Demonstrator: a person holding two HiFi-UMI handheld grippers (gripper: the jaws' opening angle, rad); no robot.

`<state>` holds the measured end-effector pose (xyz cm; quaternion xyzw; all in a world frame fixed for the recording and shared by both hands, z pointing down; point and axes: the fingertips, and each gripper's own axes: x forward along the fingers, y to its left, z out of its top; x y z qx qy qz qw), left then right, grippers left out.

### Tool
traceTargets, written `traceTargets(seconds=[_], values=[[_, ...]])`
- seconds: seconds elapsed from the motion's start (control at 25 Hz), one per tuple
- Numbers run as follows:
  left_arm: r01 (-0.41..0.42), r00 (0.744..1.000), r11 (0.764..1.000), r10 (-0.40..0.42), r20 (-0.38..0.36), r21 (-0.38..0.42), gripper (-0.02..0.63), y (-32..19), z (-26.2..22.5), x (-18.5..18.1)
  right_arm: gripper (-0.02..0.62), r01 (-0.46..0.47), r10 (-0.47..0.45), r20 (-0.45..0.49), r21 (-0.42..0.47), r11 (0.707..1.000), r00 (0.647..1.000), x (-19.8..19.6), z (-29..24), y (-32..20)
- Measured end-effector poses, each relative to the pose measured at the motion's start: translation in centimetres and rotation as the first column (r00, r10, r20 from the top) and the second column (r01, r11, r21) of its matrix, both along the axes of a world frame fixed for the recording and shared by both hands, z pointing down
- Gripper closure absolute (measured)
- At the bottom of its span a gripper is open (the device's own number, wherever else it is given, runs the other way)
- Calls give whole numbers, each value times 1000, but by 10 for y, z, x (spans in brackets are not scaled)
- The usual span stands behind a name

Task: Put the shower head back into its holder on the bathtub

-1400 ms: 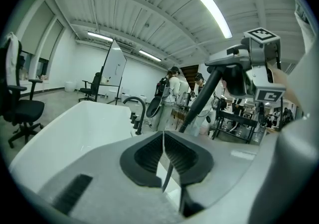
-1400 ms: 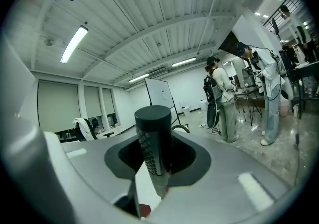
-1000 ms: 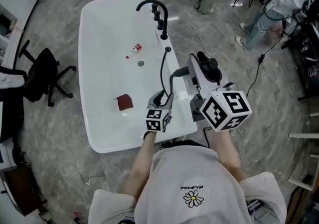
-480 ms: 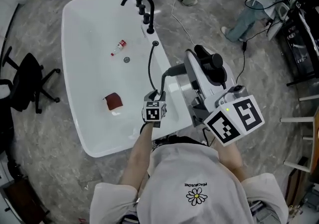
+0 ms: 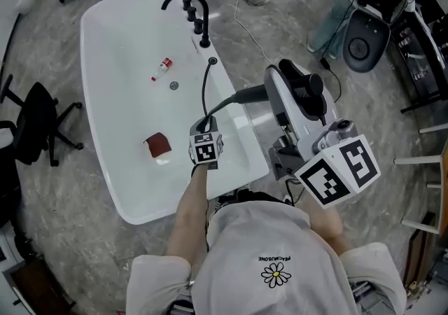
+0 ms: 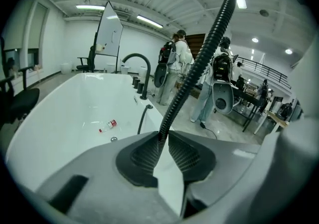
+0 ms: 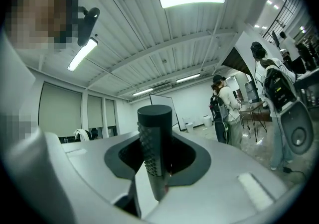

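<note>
The black shower head (image 5: 302, 85) stands between the jaws of my right gripper (image 5: 278, 96), which is shut on its ribbed handle (image 7: 153, 141) and held level beside the white bathtub (image 5: 105, 117). Its black ribbed hose (image 5: 205, 93) runs from a small fitting on the tub rim (image 5: 213, 61) down to my left gripper (image 5: 204, 127), then up to the handle. In the left gripper view the hose (image 6: 199, 54) passes between the pads of that gripper (image 6: 162, 148); the jaws are closing and pinch it. A black faucet (image 5: 187, 7) stands on the far rim.
Inside the tub lie a small red-capped bottle (image 5: 162, 66), a drain (image 5: 173, 85) and a red-brown object (image 5: 158, 145). A black office chair (image 5: 35, 124) stands left of the tub. People with backpacks (image 6: 219, 76) and cables (image 5: 252, 30) are on the floor at the right.
My left gripper has sunk toward the tub rim and its jaws have come in on the hose. My right gripper has risen a little with the shower head.
</note>
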<state>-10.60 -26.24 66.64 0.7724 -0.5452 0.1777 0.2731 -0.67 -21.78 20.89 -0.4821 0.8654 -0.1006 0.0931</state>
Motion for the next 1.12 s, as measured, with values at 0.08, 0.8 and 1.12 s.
traceTargets(seconds=[0.08,0.8,1.12], values=[[40,999,998,-41,24,48,546,-15,-15,-17,483,-8,8,17,16,1000,1000,6,-6,2],[-14,989,652,-100,105,758,549,-142,-364,-26,483,-113,101,116,102,988,988,60,-31,14],[-149,989,505,81,125,850,549,-163,-442,51,483,-193,173,125,165,967,977,82,-45,-1]])
